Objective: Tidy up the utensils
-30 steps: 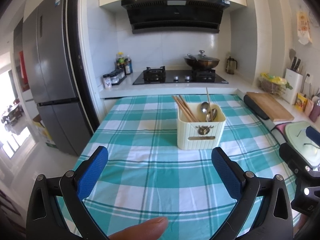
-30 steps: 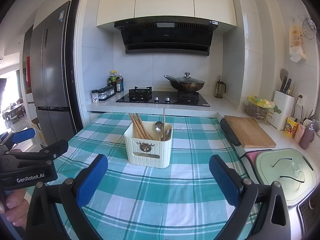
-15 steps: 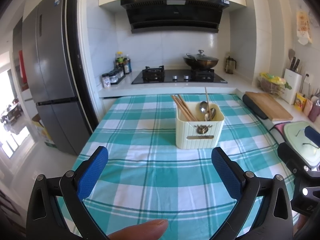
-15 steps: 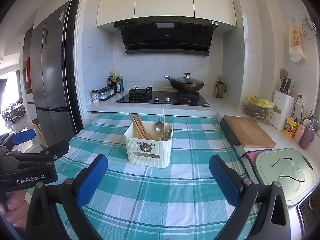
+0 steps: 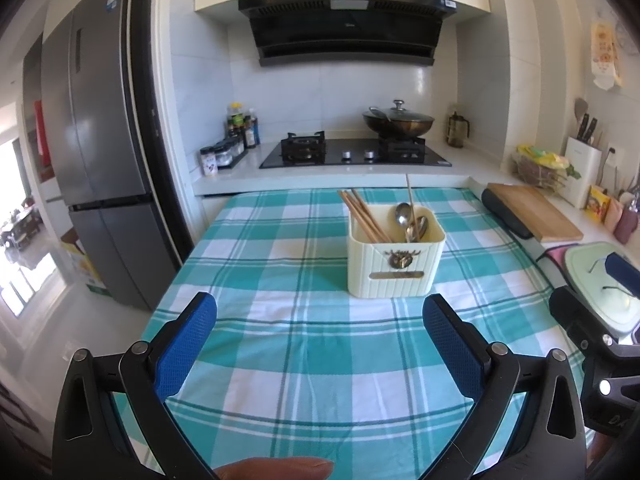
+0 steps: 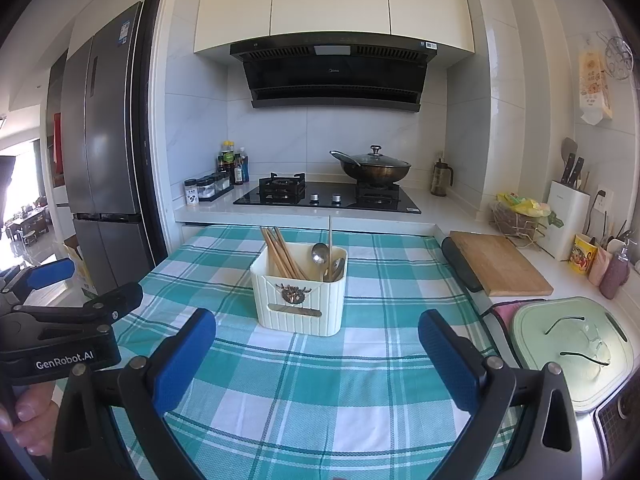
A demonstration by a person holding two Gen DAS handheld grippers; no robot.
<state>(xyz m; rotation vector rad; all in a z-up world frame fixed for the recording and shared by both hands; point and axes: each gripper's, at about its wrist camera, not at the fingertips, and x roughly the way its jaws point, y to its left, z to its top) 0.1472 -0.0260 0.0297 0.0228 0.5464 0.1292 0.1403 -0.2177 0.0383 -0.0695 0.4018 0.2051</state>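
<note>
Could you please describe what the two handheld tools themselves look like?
Both match: the left tool and the right tool have glossy black plastic frames with silver rivets and triangular cut-outs, and two fingers faced with textured blue pads. In the right view, the left tool's side carries white "GenRobot.AI" lettering. No cables or sleeves show.

Checked tablecloth (image 5: 304,360) under cream caddy (image 5: 394,268)

On the table (image 5: 280,360) we see bare checked cloth all the way from our fingers (image 5: 188,344) to the cream utensil holder (image 5: 394,266), the only thing standing on the cloth. Chopsticks (image 5: 364,216) and spoons (image 5: 408,218) stick up out of the holder's top. Right of the holder, past the cloth's edge, lie a cutting board (image 6: 500,264) and a green lid (image 6: 572,352). Cloth left of the holder lies bare.
</note>
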